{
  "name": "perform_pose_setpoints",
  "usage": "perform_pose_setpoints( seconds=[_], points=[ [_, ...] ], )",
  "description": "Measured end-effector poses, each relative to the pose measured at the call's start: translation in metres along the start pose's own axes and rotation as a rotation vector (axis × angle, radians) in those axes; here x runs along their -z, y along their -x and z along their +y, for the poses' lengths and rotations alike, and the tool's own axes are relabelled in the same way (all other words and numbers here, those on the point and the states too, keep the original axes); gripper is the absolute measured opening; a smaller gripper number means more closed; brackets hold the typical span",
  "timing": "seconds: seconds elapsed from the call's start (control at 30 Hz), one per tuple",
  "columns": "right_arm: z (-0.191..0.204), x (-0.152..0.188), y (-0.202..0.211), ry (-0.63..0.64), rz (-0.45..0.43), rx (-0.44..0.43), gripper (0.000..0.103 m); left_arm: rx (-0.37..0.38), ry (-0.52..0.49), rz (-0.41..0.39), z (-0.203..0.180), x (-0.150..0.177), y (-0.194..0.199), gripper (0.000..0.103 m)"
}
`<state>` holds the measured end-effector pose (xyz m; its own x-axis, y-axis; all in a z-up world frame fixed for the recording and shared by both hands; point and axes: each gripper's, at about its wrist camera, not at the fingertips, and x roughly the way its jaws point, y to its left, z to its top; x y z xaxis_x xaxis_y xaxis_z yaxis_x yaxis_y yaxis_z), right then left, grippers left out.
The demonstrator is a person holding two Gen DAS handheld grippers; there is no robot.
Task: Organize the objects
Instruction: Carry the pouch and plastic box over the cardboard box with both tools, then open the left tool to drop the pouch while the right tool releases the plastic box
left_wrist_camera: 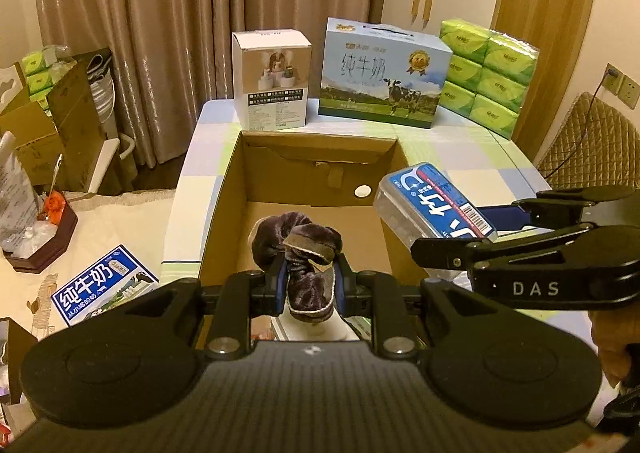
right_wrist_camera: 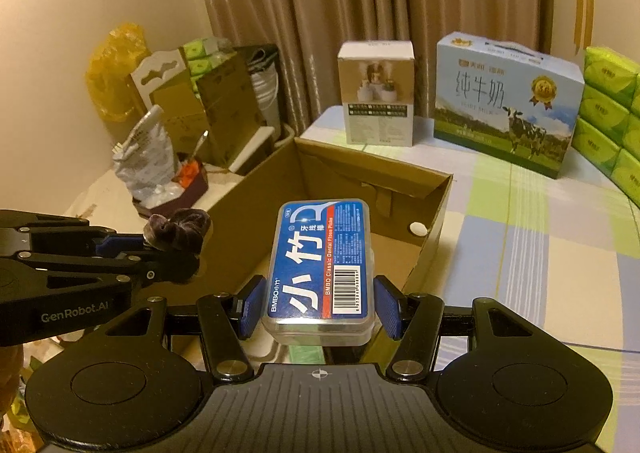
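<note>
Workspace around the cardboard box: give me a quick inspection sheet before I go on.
Surface: table with checked cloth.
Job's things: open cardboard box, a small white disc inside; purple velvet scrunchie; dental floss case.
Clutter: white carton, milk carton, green tissue packs.
Grippers: left gripper shut on scrunchie; right gripper shut on floss case.
Cables: one plugged into the wall socket.
Surroundings: curtains, side boxes.

We held the left gripper (left_wrist_camera: 308, 287) pitched downward, jaws clamped tight on a dark velvet scrunchie (left_wrist_camera: 304, 249). The right gripper (right_wrist_camera: 320, 307) sat just beside it, likewise tilted down, blue pads (right_wrist_camera: 252, 309) pressing a floss-pick box (right_wrist_camera: 320, 265).
</note>
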<state>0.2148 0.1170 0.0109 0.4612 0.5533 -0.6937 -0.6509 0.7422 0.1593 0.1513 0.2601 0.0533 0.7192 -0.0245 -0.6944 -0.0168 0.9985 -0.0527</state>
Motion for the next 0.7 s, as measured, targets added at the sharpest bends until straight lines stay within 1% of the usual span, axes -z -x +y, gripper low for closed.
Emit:
perform_pose_setpoints(
  seconds=[0.23, 0.6, 0.7],
  points=[
    [-0.010, -0.007, -0.020, -0.010, 0.028, 0.004, 0.055, 0.003, 0.001, 0.038, 0.009, -0.007, -0.027, 0.019],
    [-0.024, -0.014, -0.030, -0.029, 0.033, 0.013, 0.055, -0.001, -0.009, 0.057, 0.012, -0.015, -0.049, 0.021],
    [-0.026, -0.014, -0.031, -0.037, 0.032, 0.015, 0.055, -0.007, 0.003, 0.053, 0.013, -0.018, -0.056, 0.029]
  ],
)
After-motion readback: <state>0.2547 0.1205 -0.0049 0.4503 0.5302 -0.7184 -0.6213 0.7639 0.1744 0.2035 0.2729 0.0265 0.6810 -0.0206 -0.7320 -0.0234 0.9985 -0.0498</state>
